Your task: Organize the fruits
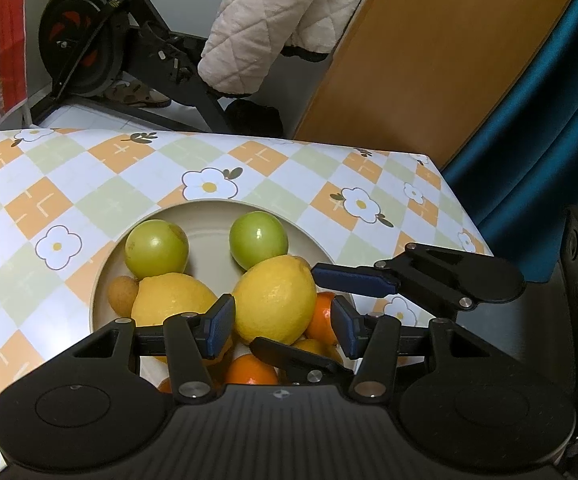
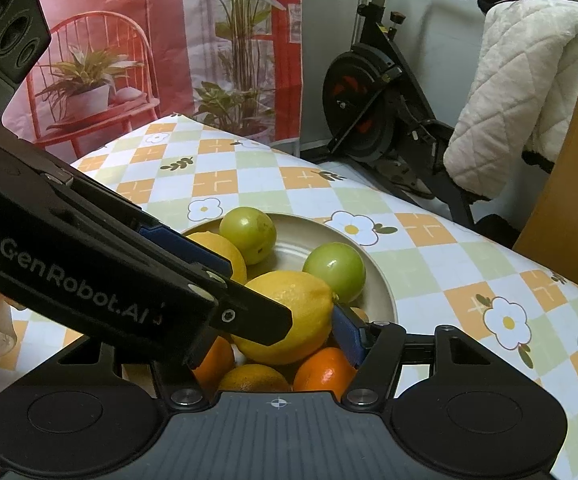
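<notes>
Left wrist view: left gripper (image 1: 283, 322) hovers over beige plate (image 1: 309, 236) on checkered flower tablecloth (image 1: 89, 184). Its blue pads flank the nearer lemon (image 1: 275, 300); whether they press on it I cannot tell. Second lemon (image 1: 171, 300) to the left, two green fruits (image 1: 157, 246) behind, oranges (image 1: 251, 370) below. Right gripper (image 1: 309, 312) enters from the right, jaws spread around the same lemon. Right wrist view: right gripper (image 2: 285, 312) straddles that lemon (image 2: 289, 316), left finger hidden behind the left gripper's arm; contact unclear. Plate rim (image 2: 385, 292) visible; exercise bike (image 2: 373, 112) behind the table.
</notes>
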A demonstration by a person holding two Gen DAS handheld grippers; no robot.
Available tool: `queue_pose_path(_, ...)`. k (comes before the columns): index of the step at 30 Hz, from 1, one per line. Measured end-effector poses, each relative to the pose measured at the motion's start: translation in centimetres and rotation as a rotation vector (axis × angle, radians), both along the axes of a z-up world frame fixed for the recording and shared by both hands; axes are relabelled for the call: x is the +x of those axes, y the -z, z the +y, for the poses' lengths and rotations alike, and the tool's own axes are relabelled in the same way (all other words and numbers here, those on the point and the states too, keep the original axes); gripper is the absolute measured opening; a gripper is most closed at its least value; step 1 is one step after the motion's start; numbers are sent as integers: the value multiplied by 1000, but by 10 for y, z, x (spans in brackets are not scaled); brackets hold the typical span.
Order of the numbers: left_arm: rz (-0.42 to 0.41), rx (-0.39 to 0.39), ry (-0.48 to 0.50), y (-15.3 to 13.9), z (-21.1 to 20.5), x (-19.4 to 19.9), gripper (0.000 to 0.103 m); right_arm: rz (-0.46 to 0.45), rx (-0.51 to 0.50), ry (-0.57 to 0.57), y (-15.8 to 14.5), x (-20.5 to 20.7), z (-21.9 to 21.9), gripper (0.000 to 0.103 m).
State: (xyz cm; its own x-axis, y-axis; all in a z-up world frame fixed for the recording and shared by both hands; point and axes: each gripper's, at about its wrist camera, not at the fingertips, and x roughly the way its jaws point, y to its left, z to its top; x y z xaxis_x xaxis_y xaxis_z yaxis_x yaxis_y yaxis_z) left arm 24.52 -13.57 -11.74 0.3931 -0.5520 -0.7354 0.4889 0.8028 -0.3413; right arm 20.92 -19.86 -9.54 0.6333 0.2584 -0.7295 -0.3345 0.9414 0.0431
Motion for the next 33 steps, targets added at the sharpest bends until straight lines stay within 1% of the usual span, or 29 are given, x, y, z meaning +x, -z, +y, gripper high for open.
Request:
queue_pose_path(4,-6,6,-6,-2,2,0,55,5,-2,6,0,-1,0,57)
queue_pose_path(10,-34,38,-11,-5,3,-4,55,11,-4,34,-2,-5,-3,57)
queue_pose_path(23,-94,95,-49,-23,14,-17,57,-7,2,112,-17,-24,-9,58)
queue_pose_path(26,-108,110,-59,-28,18,-22,58,-12,8,138,-22,-29,-10,60)
queue_pose_path(29,-122,121,-66,-33,22,-27,59,-22,12,166,-28,-34,-12,65)
queue_pose_path(30,-126,123,-70,-34,24,-29,60,-25,15,176,-29,-35,-13,66)
queue_pose_path(31,-130,124,-74,-35,25,-30,64,-28,20,187,-32,-38,-13,67)
queue_pose_path(33,-140,127,-86,-38,30,-34,66,-33,29,201,-35,-41,-15,71)
